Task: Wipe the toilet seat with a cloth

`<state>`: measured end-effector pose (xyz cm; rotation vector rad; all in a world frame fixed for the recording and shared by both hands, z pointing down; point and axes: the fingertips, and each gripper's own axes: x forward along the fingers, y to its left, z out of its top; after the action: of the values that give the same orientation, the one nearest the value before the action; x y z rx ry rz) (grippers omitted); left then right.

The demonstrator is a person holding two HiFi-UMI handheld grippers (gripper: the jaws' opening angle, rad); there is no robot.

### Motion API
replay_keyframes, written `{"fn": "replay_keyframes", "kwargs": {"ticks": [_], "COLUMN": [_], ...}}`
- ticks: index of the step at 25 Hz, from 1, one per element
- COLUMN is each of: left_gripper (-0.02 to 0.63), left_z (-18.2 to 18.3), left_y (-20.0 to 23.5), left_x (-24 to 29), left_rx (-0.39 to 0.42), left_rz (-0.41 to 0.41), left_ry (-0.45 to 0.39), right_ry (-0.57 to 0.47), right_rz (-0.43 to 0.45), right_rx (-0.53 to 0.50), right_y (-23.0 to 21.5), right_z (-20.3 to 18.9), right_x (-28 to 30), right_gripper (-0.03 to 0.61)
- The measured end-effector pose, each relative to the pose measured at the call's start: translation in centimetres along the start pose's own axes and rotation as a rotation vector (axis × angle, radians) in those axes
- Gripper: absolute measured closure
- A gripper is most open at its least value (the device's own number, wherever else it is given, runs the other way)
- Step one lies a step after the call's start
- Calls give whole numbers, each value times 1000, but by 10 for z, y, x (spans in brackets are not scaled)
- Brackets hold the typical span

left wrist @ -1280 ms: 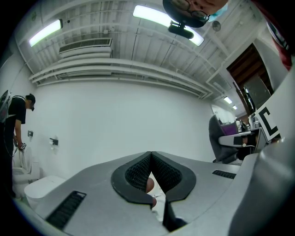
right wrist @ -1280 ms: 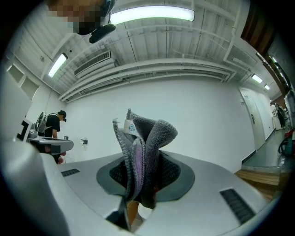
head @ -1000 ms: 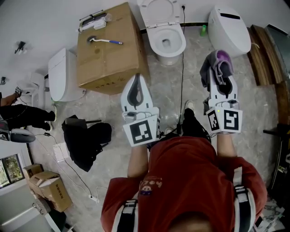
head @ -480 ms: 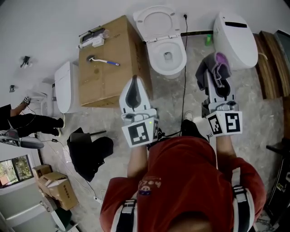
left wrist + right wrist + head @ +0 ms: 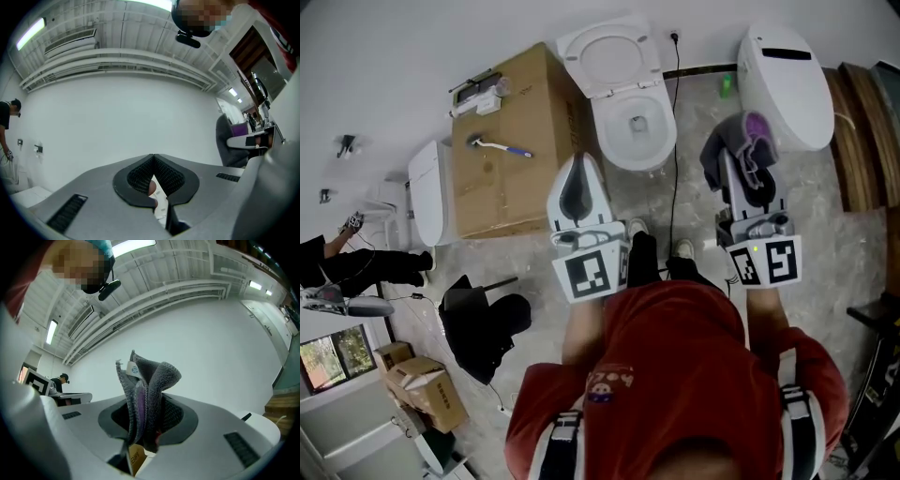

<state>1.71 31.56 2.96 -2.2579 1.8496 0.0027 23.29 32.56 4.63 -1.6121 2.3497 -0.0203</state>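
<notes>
Right gripper (image 5: 748, 173) clamps cloth (image 5: 739, 148); left gripper (image 5: 578, 187) closed, empty. Best: bring cloth down flat on far seat (image 5: 609, 141), press lightly, follow rim.

A blue-handled brush (image 5: 499, 146) lies atop a large cardboard box (image 5: 516, 192) against the white wall (image 5: 384, 56); a green bottle (image 5: 725, 86) stands farther along.

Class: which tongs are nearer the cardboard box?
Left. The left tongs are just beside the cardboard box; the right tongs, shut on the cloth, are past the open toilet from it.
</notes>
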Motion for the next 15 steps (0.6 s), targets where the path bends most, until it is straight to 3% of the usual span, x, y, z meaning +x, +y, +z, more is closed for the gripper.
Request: {"fn": "replay_keyframes", "kwargs": {"ticks": [8, 15], "left_gripper": [600, 600], "left_z": [-34, -73], "left_y": [22, 82], "left_x": [53, 129], "left_rx": [-68, -99], "left_rz": [21, 7], "left_ry": [20, 3], "right_ry": [15, 56], "right_rz": [21, 20], "right_rx": [-44, -137], "right_y": [-4, 15], "right_z": [-26, -63], "right_x": [63, 162], "right_gripper": [476, 476]}}
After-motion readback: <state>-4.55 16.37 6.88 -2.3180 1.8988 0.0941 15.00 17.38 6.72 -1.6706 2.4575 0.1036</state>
